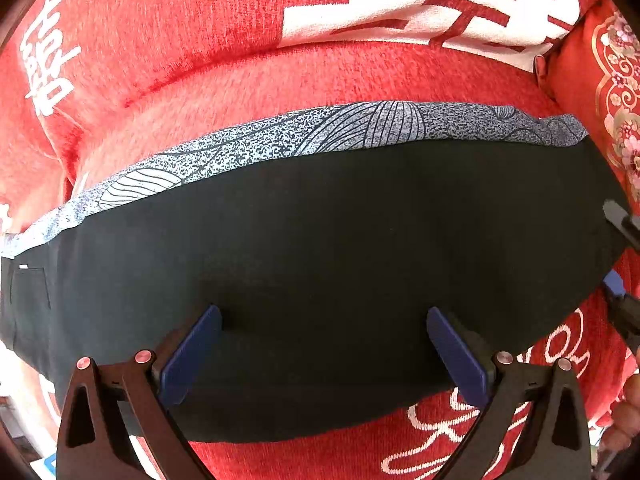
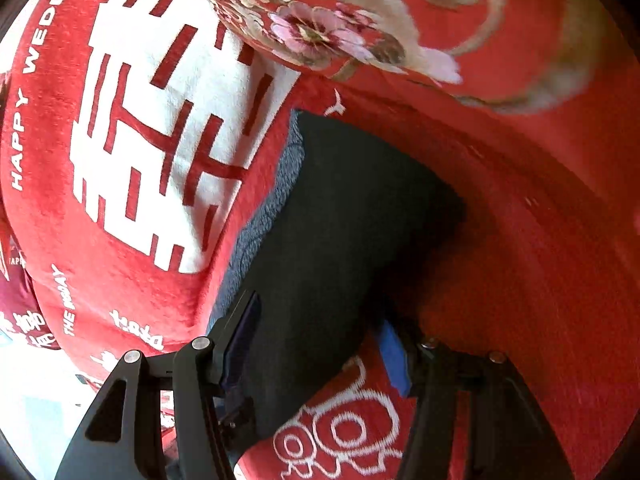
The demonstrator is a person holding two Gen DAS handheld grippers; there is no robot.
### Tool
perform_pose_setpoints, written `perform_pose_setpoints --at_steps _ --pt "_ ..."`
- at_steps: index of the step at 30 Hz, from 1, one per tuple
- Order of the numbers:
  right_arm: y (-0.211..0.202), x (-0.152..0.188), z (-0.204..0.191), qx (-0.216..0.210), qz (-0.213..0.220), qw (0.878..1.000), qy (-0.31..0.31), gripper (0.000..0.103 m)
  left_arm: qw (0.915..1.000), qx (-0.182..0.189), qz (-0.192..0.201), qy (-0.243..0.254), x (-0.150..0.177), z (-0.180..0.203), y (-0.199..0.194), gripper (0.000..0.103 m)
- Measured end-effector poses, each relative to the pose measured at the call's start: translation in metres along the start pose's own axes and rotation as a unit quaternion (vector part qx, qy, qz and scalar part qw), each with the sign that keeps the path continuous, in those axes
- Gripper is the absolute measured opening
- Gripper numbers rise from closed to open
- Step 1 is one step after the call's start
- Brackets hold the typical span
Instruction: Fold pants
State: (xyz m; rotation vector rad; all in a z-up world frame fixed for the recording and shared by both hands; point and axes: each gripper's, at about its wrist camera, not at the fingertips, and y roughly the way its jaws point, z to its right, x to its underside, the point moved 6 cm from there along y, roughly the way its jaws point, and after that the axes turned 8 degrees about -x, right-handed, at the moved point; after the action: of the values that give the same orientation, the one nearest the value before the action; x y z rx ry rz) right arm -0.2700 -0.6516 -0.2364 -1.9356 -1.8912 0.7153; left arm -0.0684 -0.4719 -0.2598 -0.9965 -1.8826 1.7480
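The black pants (image 1: 328,248) lie flat and folded lengthwise on a red blanket, on top of a grey-blue patterned cloth (image 1: 280,140) that shows along their far edge. My left gripper (image 1: 324,320) is open, its blue pads (image 1: 192,356) resting low over the pants' near edge. My right gripper (image 2: 320,328) is open over the pants' right end (image 2: 340,240), one pad on the black cloth, the other over the blanket. The right gripper also shows at the right edge of the left wrist view (image 1: 622,264).
The red blanket (image 1: 200,80) with white characters covers the surface. A red pillow with floral gold print (image 2: 360,24) lies at the right end, close to the pants. A white and blue floor or edge shows at the lower left (image 2: 32,400).
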Motion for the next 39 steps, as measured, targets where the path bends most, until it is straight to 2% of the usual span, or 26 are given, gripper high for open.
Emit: perform_pose_setpoints --at_steps 8,10,11,13,14,18,21,23,24,25,30,33,39 --pt "0.014 -0.011 -0.006 0.008 0.013 1.0 0.015 0.061 1.0 0.006 0.002 -0.003 -0.002 -0.002 0.001 0.103" --pt "0.015 -0.011 -0.004 0.031 0.006 0.999 0.019 0.045 1.0 0.006 0.001 -0.003 -0.004 -0.003 -0.001 0.103" --pt "0.015 -0.011 -0.002 0.044 0.002 0.999 0.017 0.029 1.0 0.003 0.001 -0.005 -0.005 -0.003 -0.002 0.103" --pt "0.013 -0.011 0.001 0.047 -0.004 0.999 0.016 0.023 0.9998 -0.006 0.012 -0.011 -0.008 -0.008 -0.011 0.088" --pt "0.013 -0.01 0.001 0.046 -0.007 0.999 0.015 0.022 0.9998 0.002 0.013 -0.013 -0.009 -0.009 -0.014 0.079" --pt "0.011 -0.01 0.004 0.043 -0.008 0.999 0.005 0.019 0.9972 0.059 0.023 -0.039 -0.014 -0.01 -0.027 0.079" --pt "0.011 -0.011 0.004 0.042 -0.005 0.999 -0.002 0.018 0.9964 0.078 0.026 -0.023 -0.016 0.009 -0.02 0.079" --pt "0.012 -0.011 0.002 0.039 -0.004 0.999 -0.009 0.016 0.9971 0.071 0.024 -0.007 -0.009 0.019 -0.005 0.08" --pt "0.012 -0.011 0.0 0.038 -0.004 0.999 -0.013 0.016 0.9966 0.057 0.059 0.001 -0.008 0.023 -0.007 0.08" --pt "0.011 -0.011 -0.007 0.036 -0.003 0.999 -0.026 0.016 0.9965 0.047 0.068 0.008 -0.006 0.027 -0.008 0.08" --pt "0.008 -0.005 -0.046 0.043 -0.004 0.994 -0.101 0.016 0.9957 0.06 0.07 0.003 -0.009 0.024 -0.008 0.08" --pt "0.007 0.003 -0.074 0.046 -0.007 0.988 -0.148 0.016 0.9948 0.059 0.081 0.014 -0.008 0.025 -0.009 0.08" --pt "0.017 0.032 -0.134 0.056 -0.023 0.966 -0.25 0.016 0.9935 0.082 0.076 0.023 -0.005 0.021 -0.013 0.08"
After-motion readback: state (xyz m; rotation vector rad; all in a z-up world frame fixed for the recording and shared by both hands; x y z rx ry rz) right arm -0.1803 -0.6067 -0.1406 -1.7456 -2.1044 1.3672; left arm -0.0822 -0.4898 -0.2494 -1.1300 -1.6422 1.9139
